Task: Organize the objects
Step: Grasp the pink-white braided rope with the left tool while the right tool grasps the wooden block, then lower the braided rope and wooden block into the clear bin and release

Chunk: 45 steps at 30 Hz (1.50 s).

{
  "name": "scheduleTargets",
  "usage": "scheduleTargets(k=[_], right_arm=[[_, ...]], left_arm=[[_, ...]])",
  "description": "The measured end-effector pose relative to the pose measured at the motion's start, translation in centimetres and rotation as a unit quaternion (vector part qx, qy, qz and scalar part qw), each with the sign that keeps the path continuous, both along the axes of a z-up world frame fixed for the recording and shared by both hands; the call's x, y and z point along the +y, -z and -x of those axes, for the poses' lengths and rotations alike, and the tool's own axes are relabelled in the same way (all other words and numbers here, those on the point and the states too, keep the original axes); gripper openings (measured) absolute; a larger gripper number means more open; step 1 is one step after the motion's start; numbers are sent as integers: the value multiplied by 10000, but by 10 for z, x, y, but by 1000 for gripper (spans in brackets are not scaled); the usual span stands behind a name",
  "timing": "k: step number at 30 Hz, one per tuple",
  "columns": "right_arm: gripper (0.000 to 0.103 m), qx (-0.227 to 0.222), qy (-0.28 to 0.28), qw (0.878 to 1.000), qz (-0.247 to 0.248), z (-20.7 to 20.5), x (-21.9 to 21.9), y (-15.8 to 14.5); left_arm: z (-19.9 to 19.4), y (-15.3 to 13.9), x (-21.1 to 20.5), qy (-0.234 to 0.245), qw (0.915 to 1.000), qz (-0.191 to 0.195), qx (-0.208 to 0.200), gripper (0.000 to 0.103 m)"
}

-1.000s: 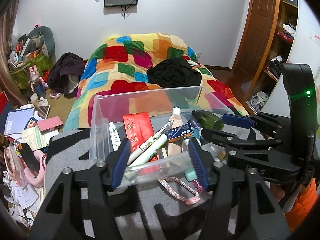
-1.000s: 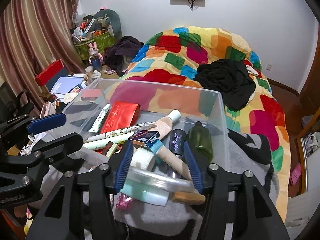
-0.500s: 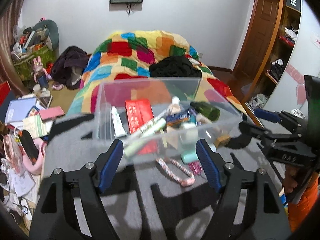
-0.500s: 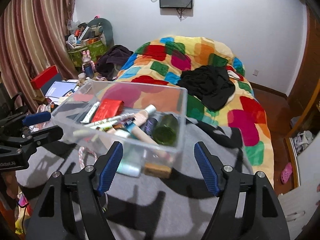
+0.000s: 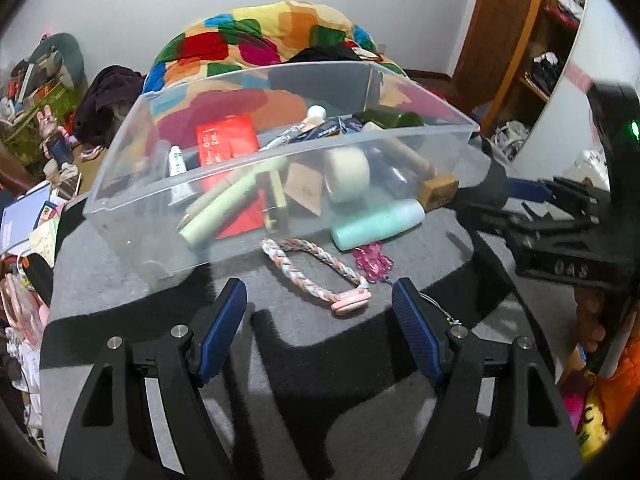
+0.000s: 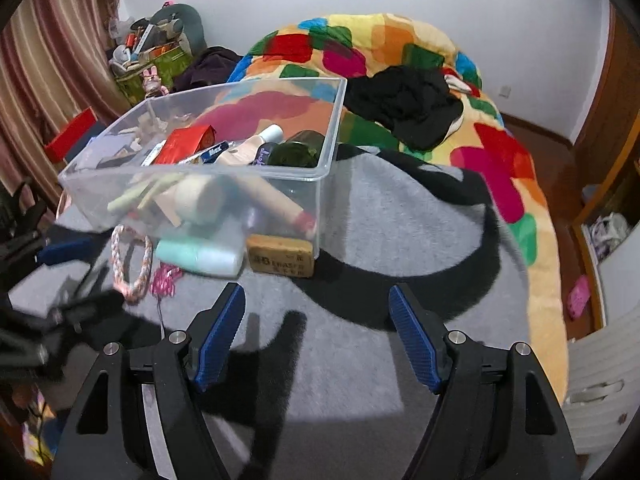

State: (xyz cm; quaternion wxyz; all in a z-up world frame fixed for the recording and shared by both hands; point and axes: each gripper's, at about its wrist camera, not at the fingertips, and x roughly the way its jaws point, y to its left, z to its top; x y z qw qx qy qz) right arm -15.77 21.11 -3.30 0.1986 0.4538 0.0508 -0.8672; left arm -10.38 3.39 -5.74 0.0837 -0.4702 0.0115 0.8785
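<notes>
Both claws have let go of the clear plastic bin (image 5: 132, 184) and backed away from it since a second ago, when their blue pads sat at its near wall. Now the left claw (image 5: 320, 320) stands wide open with nothing between its pads, over the grey and black blanket (image 5: 360, 420) just short of the bin. The right claw (image 6: 316, 332) is equally spread and empty, also over bare blanket.

The bin rests on that blanket and holds a jumble: a red packet (image 5: 226, 140), a pale green tube (image 5: 224, 208), a cream roll of tape (image 5: 346, 174), a dark green bottle (image 6: 298, 154) and a white-capped beige tube (image 6: 256, 146).

Outside the bin, close against its near wall, lie a mint green bottle (image 5: 378, 224), a braided pink and white loop (image 5: 312, 268), a pink bead trinket (image 5: 372, 262) and a tan eraser block (image 6: 280, 256). These lie between the claws and the bin.

From the left wrist, the right claw shows at the right edge, with an orange sleeve (image 5: 616, 380) below it and wooden shelving (image 5: 532, 60) behind. From the right wrist, the left claw is a dark blur at the left edge; this view alone shows the striped curtain (image 6: 44, 60), the printed face of the eraser and the black garment (image 6: 404, 104) on the patchwork bed quilt (image 6: 500, 152).
</notes>
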Motion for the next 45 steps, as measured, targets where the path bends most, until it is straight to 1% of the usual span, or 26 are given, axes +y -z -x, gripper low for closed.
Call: scheduleTargets(k=[2, 4, 8, 10, 13, 15, 16, 18, 19, 21, 23, 29, 35, 41, 45], right_arm=[[71, -58, 95, 9999, 97, 6, -3, 1], [71, -151, 184, 9995, 226, 13, -5, 2], [71, -273, 315, 9983, 400, 19, -9, 3], [71, -269, 342, 9983, 394, 20, -13, 3], [70, -272, 336, 9986, 298, 20, -20, 6], [62, -300, 326, 9988, 222, 19, -23, 9], [59, -335, 311, 9987, 216, 19, -24, 10], [54, -359, 307, 9985, 277, 19, -22, 11], [52, -368, 296, 9985, 294, 19, -22, 10], [43, -378, 270, 9984, 326, 17, -21, 11], [38, -391, 201, 9985, 323, 16, -21, 11], [37, -174, 125, 9997, 109, 3, -22, 9], [37, -137, 43, 9997, 206, -9, -14, 1], [37, 181, -87, 9991, 383, -20, -14, -27], [37, 405, -177, 9976, 534, -25, -18, -46]], left_arm=[[1, 2, 2, 43, 10000, 35, -25, 73], [3, 4, 3, 56, 10000, 28, -50, 62], [4, 9, 7, 153, 9998, -13, -116, 53], [4, 11, 11, 219, 9997, 26, -143, 45], [5, 13, 13, 242, 9996, 76, -145, 37], [5, 13, 12, 194, 9997, 65, -137, 32], [5, 12, 11, 166, 9998, 43, -133, 27], [5, 12, 6, 92, 9999, -7, -122, 22], [4, 12, 4, 63, 9999, -48, -112, 22], [1, 11, 1, 20, 9999, -122, -91, 22], [-2, 10, -3, -16, 9998, -166, -53, 22], [-10, 5, -13, -140, 9994, -299, 30, 21], [-20, -11, -23, -244, 9982, -458, 306, 21], [-22, -31, -28, -313, 9966, -489, 581, 21], [-23, -49, -31, -354, 9945, -517, 837, 22]])
